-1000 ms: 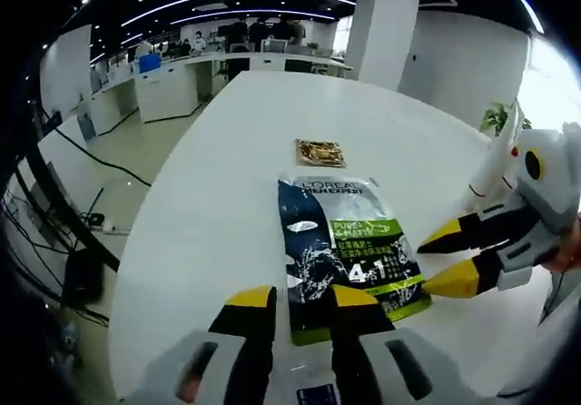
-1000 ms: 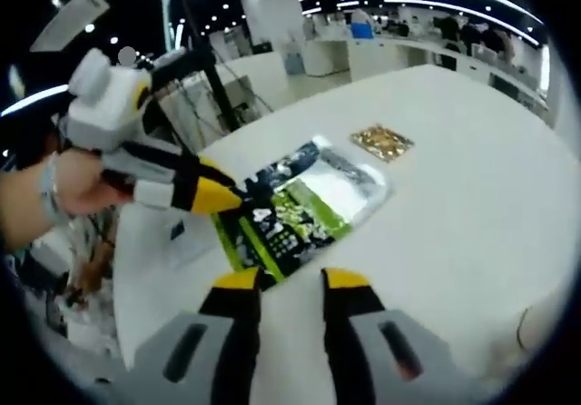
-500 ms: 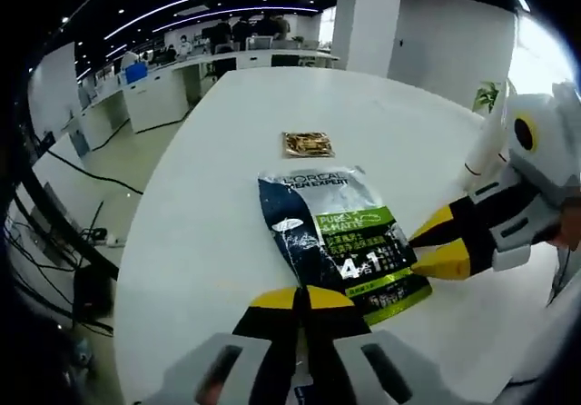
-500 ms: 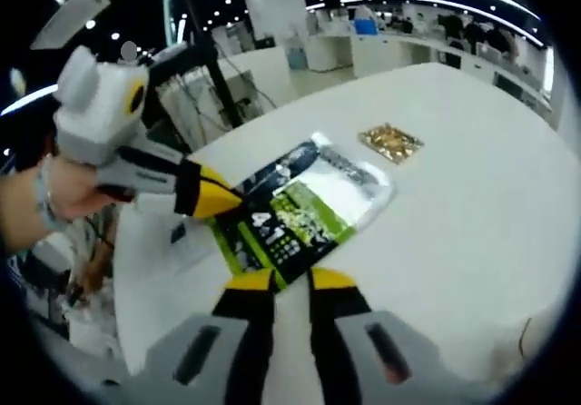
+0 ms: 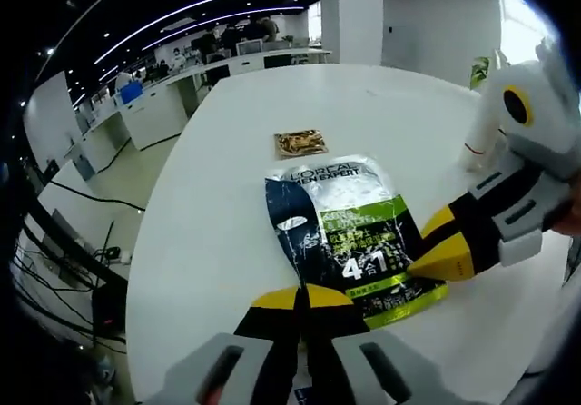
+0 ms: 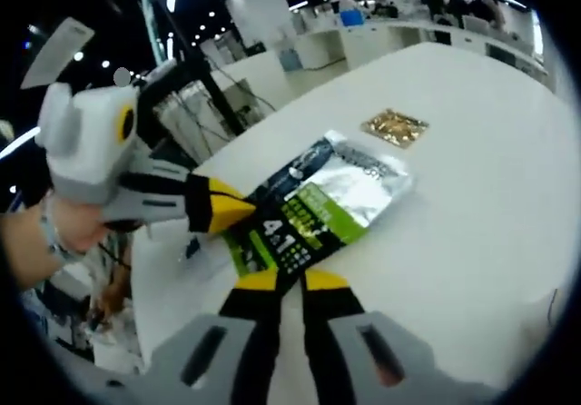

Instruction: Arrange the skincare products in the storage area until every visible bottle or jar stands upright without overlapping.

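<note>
**Both grippers clamped on one edge of the pouch**

A flat skincare pouch — dark blue, silver and green, printed with "4 in 1" and a men's brand name — lies on the white table. Its green end points toward the person.

In the left gripper view, the left gripper has its yellow-tipped jaws drawn together at the pouch's near left corner, pinching the green edge. The right gripper reaches in from the right side of that view and meets the pouch at its other near corner; its jaws also look pressed together on the edge.

The right gripper view gives the same arrangement from the other side: the right gripper is closed on the green end of the pouch, and the left gripper comes in from the left, held by a hand, its yellow tip on the pouch's corner.

Beyond the pouch, apart from it, a small gold packet lies flat on the table (it also shows in the right gripper view). A white bottle stands upright near the table's far right in the left gripper view, partly hidden behind the right gripper's body.
</note>
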The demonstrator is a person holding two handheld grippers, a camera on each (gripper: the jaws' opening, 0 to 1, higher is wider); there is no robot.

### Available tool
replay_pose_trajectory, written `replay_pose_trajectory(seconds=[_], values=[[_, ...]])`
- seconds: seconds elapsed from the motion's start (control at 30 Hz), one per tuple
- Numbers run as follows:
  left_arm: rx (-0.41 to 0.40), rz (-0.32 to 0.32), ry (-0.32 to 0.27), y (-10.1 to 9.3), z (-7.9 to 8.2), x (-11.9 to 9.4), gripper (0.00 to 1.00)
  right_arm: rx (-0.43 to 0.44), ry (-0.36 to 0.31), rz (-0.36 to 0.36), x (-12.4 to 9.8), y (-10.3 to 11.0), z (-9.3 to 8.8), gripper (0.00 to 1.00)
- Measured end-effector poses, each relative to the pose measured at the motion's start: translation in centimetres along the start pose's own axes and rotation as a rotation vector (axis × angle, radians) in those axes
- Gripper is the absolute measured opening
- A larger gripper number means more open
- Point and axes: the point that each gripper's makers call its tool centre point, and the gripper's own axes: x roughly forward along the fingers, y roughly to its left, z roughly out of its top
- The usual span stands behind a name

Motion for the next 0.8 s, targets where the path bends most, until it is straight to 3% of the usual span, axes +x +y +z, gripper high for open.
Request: replay_pose_trajectory(seconds=[0.27, 0.4, 0.53, 0.63, 0.8], values=[[-0.003, -0.012, -0.001, -0.1, 0.0, -0.4, 0.0, -0.166, 0.015, -0.048, 0.1, -0.6, -0.1, 0.02], [0.011, 0.011, 0.006, -0.3, -0.3, -0.8, 0.0, -0.183, -0.01, -0.057, -0.6, -0.3, 0.4, 0.0], [-0.047, 0.004, -0.082, -0.4, 1.5, -2.2, 0.0, -0.221, -0.061, -0.082, -2.1, -0.6, 1.6, 0.0], [-0.102, -0.027, -0.107, -0.8, 2.2, -3.0, 0.0, -0.198, -0.096, -0.089, -3.1, -0.8, 2.3, 0.0], [-0.123, -0.063, -0.16, -1.7, 3.5, -4.2, 0.0, -0.176, -0.153, -0.098, -5.1, -0.9, 3.2, 0.0]])
